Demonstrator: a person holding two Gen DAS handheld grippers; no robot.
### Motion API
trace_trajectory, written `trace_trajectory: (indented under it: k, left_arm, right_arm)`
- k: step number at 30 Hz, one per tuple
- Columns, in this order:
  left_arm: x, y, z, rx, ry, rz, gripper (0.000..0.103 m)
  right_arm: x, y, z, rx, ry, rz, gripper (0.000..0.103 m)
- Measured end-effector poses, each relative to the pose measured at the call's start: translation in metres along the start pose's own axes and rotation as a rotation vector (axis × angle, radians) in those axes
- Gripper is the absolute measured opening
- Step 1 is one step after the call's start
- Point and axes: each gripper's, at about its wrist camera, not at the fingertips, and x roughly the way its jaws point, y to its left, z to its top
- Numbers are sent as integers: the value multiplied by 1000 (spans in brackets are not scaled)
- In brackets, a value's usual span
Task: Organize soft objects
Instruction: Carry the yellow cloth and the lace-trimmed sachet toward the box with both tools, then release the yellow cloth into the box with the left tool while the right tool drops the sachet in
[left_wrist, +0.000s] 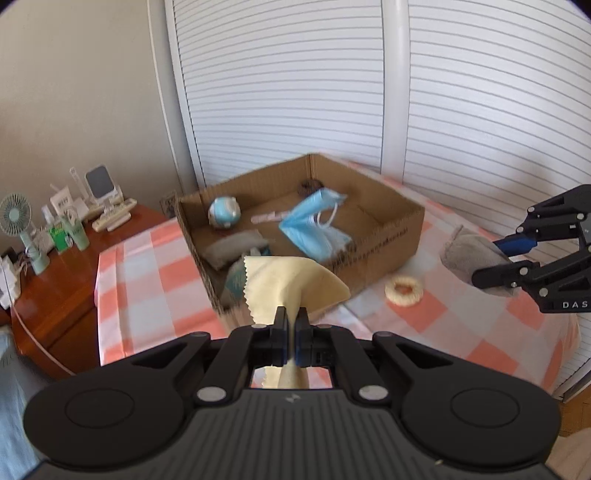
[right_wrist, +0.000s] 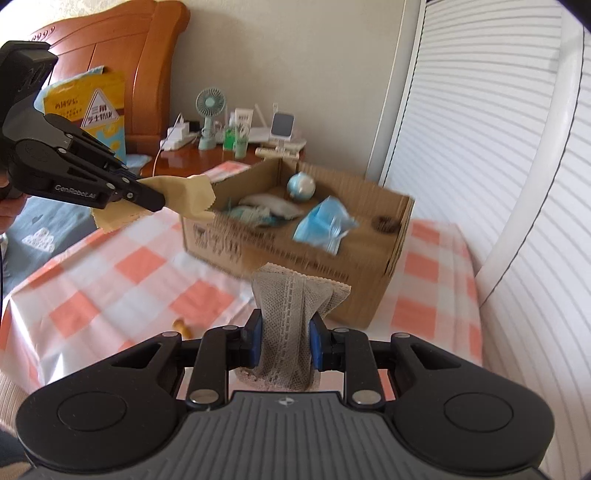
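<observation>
While my left jaws pinch a yellow cloth shut tight, my right jaws sit narrowed on a grey mask, blue pads pressing its bunched middle. Both pieces hang clear above the checked desk, near the front wall of the cardboard box where they presumably belong.

The box already holds a blue mask, a round blue-and-white toy, a grey pouch and a small dark ring at the back.

What could go wrong: the cloth is held only by a thin fold, so I judge a quick swing could slip it out short of the box. Its loose zigzag edge droops and may catch the near wall, dragging the light box across the desk. The grey mask is gripped thicker, but its free ends flop and could snag the rim the same way. If both hands go in together, they may collide over the opening.

Room: the box mouth is wide, with bare floor at its right half and back corner. A cream ring lies on the desk just before the box, between my two hands; low passes would knock it. A crowded wooden nightstand sits off the left side, a louvred door close behind.
</observation>
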Motion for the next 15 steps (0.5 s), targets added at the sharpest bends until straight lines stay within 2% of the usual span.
trace_trajectory:
  k: [5, 8, 9, 10, 11, 12, 15]
  left_arm:
    - [14, 6, 39, 28, -37, 12, 2]
    - [31, 7, 60, 21, -47, 5, 14]
    - [37, 6, 65, 19, -47, 6, 29]
    - [43, 5, 68, 18, -54, 19, 60]
    - [48, 4, 69, 18, -61, 28, 76]
    - [52, 3, 69, 19, -63, 32, 98]
    - [55, 1, 59, 7, -86, 74, 101]
  right_arm:
    - [5, -11, 23, 3, -32, -20, 29]
    - [10, -16, 36, -1, -37, -29, 29]
    - [12, -17, 39, -5, -37, -33, 29]
    - [15, -18, 41, -6, -35, -36, 29]
    - [17, -20, 44, -6, -32, -37, 29]
    - [20, -21, 47, -5, -32, -39, 29]
    - [29, -26, 56, 0, -26, -41, 29]
